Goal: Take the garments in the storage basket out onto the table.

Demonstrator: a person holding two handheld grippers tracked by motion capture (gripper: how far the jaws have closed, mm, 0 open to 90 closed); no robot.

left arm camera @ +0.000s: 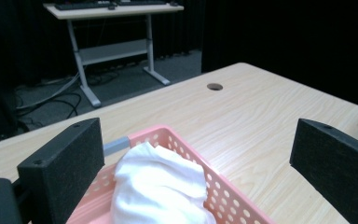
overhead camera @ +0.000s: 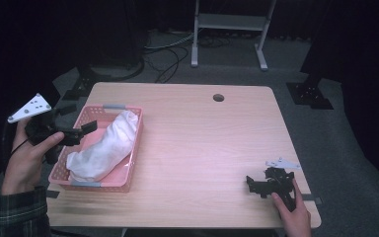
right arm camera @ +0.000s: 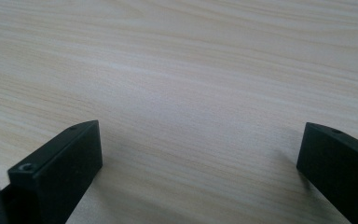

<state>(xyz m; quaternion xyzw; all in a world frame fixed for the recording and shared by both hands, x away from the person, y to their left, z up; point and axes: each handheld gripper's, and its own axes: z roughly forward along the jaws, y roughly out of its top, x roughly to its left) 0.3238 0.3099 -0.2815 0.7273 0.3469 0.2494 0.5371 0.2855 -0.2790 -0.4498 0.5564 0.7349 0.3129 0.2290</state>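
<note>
A pink perforated basket [overhead camera: 132, 156] stands at the table's left side with a rolled white cloth [overhead camera: 105, 145] lying lengthwise in it. My left gripper [overhead camera: 81, 129] hovers at the basket's left rim, open, nothing between its jaws. In the left gripper view the cloth [left arm camera: 158, 189] and the basket's rim [left arm camera: 223, 193] lie just below and ahead of the wide-apart jaws. My right gripper [overhead camera: 250, 183] rests low at the table's front right, open and empty. The right gripper view has bare wood between its jaws.
The wooden table [overhead camera: 202, 133] has a round cable hole [overhead camera: 218, 98] near its far edge. A white desk frame [overhead camera: 229, 24] and floor cables [overhead camera: 170, 54] lie beyond the table. Dark stands flank both sides.
</note>
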